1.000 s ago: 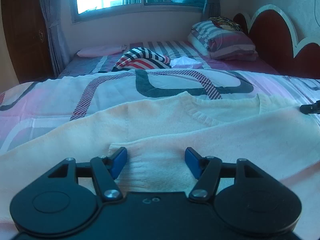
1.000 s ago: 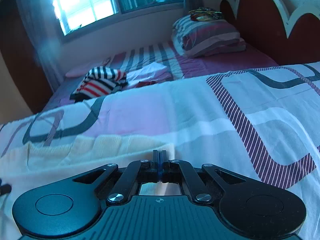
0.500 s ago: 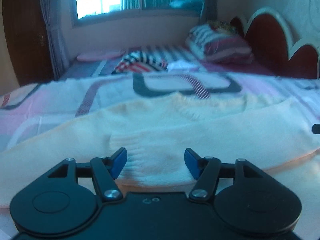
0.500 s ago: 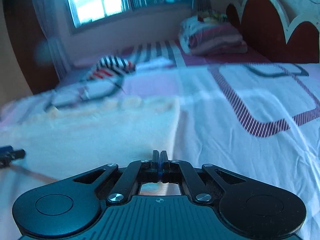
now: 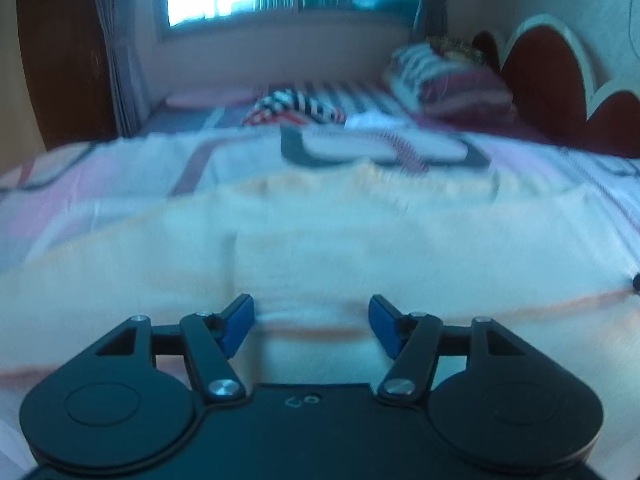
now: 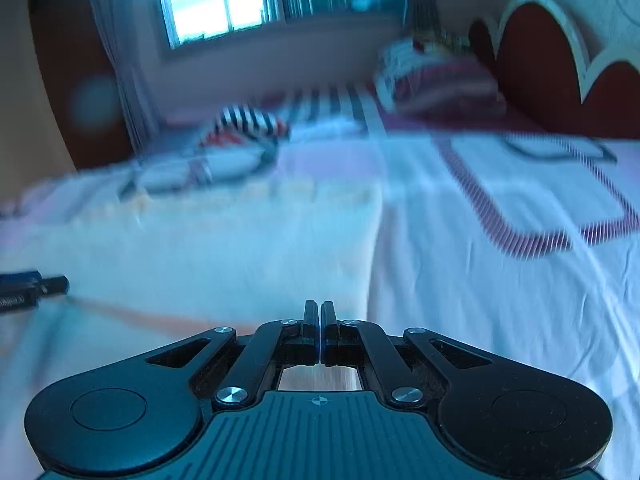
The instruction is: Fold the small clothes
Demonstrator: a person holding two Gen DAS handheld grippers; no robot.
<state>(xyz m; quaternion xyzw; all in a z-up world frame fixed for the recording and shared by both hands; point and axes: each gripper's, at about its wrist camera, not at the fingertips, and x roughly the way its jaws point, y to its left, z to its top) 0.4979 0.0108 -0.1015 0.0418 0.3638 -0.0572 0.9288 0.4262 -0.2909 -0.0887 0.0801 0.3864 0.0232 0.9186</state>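
A cream knitted sweater (image 5: 340, 248) lies spread flat on the patterned bedspread (image 6: 480, 280), blurred in both views. My left gripper (image 5: 312, 320) hovers open over the sweater's near edge, its blue pads (image 5: 238, 322) apart and pressing on nothing. In the right wrist view the sweater (image 6: 220, 248) fills the left half, its right edge running straight ahead of my right gripper (image 6: 320, 312). That gripper is shut and I see nothing between its pads. The left gripper's tip (image 6: 32, 288) shows at the left border.
A folded red, white and black striped garment (image 5: 296, 106) and a white cloth (image 5: 376, 120) lie further up the bed. Striped pillows (image 5: 448, 80) lean against the scalloped dark headboard (image 5: 548, 80) at the right. A window (image 6: 216, 4) and a curtain stand behind.
Both grippers have drawn back toward the near side of the bed, so more of the sweater lies ahead of them. The right one left the sweater's far corner. Neither changed its opening.
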